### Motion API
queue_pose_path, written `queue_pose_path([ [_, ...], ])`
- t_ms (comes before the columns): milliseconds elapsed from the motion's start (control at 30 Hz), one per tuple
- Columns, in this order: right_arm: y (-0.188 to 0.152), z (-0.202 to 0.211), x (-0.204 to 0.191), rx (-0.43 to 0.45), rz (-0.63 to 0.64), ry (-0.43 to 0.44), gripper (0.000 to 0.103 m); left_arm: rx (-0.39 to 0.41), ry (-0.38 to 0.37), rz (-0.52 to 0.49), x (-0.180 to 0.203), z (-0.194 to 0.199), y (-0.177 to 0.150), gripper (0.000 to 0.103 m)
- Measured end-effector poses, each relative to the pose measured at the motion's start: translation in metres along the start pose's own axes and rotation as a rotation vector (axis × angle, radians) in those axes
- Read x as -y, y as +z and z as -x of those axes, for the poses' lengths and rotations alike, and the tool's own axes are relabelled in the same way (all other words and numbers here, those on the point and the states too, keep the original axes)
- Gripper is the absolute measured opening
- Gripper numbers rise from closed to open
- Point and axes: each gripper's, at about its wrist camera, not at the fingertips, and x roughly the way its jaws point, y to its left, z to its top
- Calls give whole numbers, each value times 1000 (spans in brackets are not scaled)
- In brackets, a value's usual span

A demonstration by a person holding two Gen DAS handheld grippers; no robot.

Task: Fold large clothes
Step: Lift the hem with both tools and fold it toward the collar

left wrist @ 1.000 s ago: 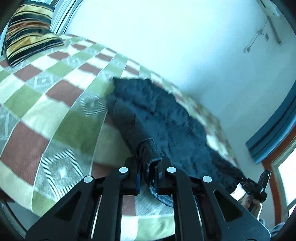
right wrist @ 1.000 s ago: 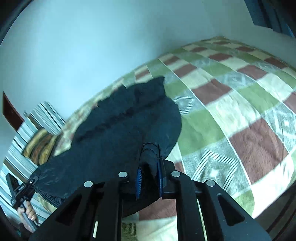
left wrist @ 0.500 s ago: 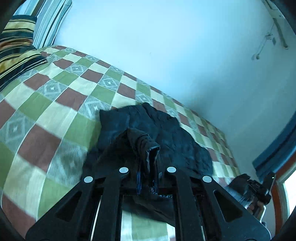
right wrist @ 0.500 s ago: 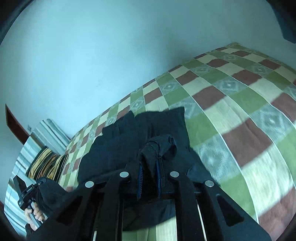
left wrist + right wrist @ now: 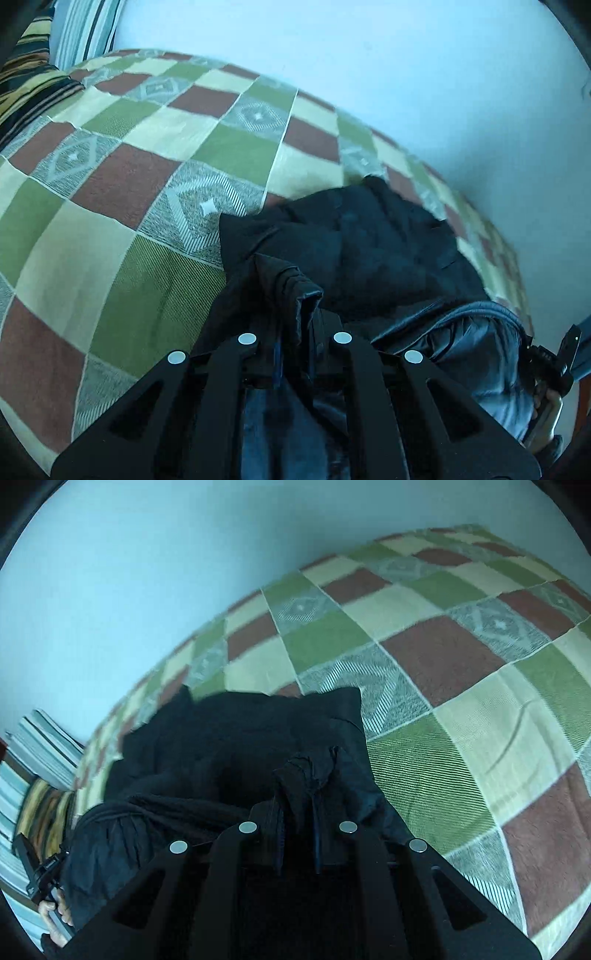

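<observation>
The left gripper (image 5: 295,325) was clenched on a bunched edge of the dark jacket (image 5: 369,243). Its two fingers stood nearly together, with only a thick pinch of the black cloth between them, and the cloth rose in a small peak just above the fingertips. The right gripper (image 5: 299,805) was clamped the same way on another bunched edge of the jacket (image 5: 229,738), its fingers almost closed with a wad of cloth and a thin dark cord pressed between them.

The jacket lay on the bed, on a checked bedspread (image 5: 110,229) of green, brown, cream and grey squares. The far part of the garment rested flat on the bedspread (image 5: 461,657), near the pale wall (image 5: 369,55). The near part was lifted and doubled over toward the far part, so that a shiny bluish lining (image 5: 480,350) showed along the fold in the left wrist view. In both views the held edges hung over the flat part of the jacket, and whether they touched it could not be told.

A striped pillow (image 5: 33,85) lay at the head of the bed, well apart from the jacket. At the right edge of the left wrist view the person's hand (image 5: 546,417) gripped the handle of the other gripper; at the lower left of the right wrist view the person's other hand (image 5: 55,915) did the same.
</observation>
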Motion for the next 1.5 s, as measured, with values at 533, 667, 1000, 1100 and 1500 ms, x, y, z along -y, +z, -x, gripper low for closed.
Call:
queue_pose_path([
  [533, -1, 28, 0, 27, 80, 60, 49, 47, -7, -102, 6, 29, 0, 46],
  [667, 0, 53, 3, 78, 141, 73, 62, 118, -5, -144, 0, 57, -5, 66],
  [1000, 16, 29, 11, 10, 272, 45, 64, 24, 14, -226, -28, 43, -4, 67],
  [1100, 19, 19, 9, -25, 313, 56, 64, -8, 13, -252, -30, 31, 2, 67],
  [1500, 5, -9, -11, -71, 451, -30, 28, -147, 45, -380, -11, -17, 7, 20],
])
